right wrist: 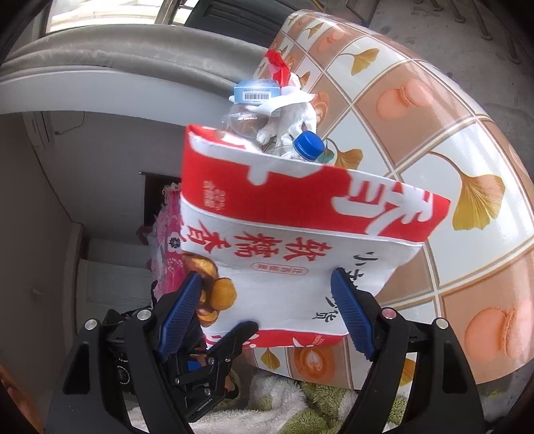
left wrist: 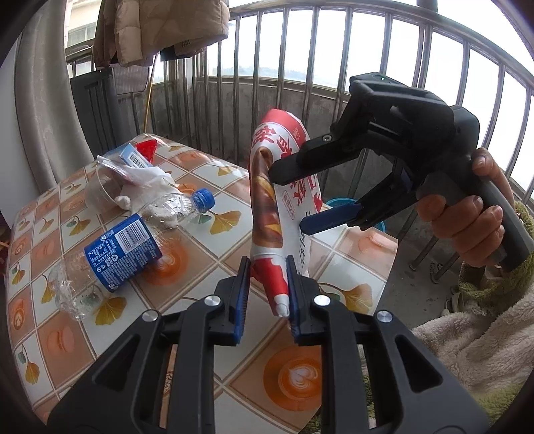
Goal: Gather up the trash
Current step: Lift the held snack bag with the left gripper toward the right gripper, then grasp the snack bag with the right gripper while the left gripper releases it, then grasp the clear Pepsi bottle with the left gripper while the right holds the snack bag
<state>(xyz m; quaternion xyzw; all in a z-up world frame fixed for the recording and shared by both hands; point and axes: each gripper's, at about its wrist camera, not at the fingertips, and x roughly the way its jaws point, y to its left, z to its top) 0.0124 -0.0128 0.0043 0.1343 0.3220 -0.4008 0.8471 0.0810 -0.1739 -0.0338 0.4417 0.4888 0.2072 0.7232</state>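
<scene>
My left gripper (left wrist: 267,278) is shut on the lower edge of a red and white snack bag (left wrist: 277,187) and holds it upright above the table. My right gripper (left wrist: 288,200) is open, its jaws on either side of the bag's middle. In the right wrist view the bag (right wrist: 293,233) fills the centre between the open right gripper (right wrist: 267,283), and the left gripper (right wrist: 233,337) pinches its bottom edge. A crushed clear bottle with a blue label (left wrist: 120,250) and blue cap (left wrist: 203,199) lies on the table, with a clear cup (left wrist: 100,190), white tissue (left wrist: 147,180) and small wrappers (left wrist: 140,155).
The table (left wrist: 200,260) has a tiled cloth with leaf and coffee prints. A metal balcony railing (left wrist: 300,83) stands behind it. A hanging jacket (left wrist: 157,30) is at the top left. A fleece blanket (left wrist: 474,334) lies at the right.
</scene>
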